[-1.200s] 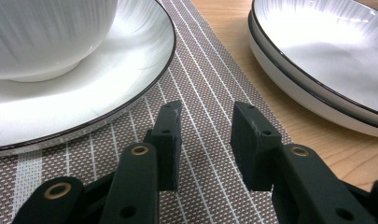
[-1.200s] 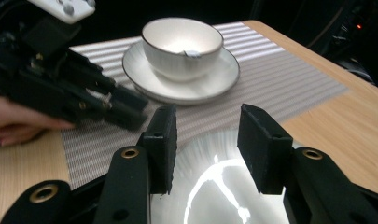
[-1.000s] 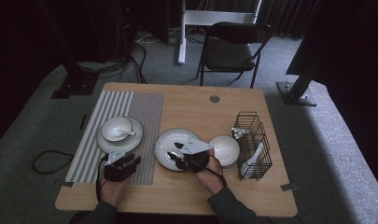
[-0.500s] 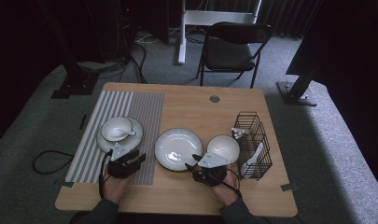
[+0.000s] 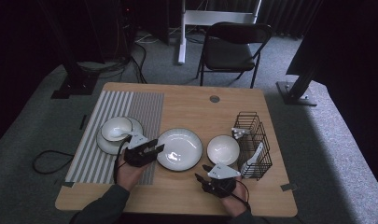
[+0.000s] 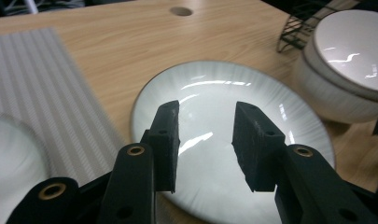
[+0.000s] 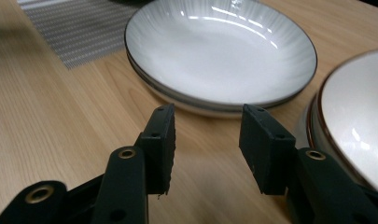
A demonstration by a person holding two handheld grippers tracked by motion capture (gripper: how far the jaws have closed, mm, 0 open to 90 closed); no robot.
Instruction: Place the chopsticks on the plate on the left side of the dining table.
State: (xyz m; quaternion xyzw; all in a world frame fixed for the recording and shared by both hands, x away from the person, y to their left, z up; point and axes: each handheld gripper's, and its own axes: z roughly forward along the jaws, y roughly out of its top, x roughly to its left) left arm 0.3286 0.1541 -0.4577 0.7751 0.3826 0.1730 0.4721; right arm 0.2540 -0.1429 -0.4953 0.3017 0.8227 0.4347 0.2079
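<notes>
Wooden table [image 5: 186,109] carries a plate [image 5: 179,148] at its middle, with a bowl [image 5: 223,149] just to its right. Left gripper [image 6: 206,142] hangs over the plate's near-left rim, its jaws having just been opening with nothing between them. Right gripper [image 7: 206,145] stands open and empty over bare wood, just short of the plate and beside the bowl.

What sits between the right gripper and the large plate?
Nothing: bare wooden table separates the open right gripper from the large plate, seen in the right gripper view.

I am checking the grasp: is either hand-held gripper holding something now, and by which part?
Nothing is held. The left hand-held gripper has open jaws above the large plate; the right hand-held gripper is open over bare table.
</notes>
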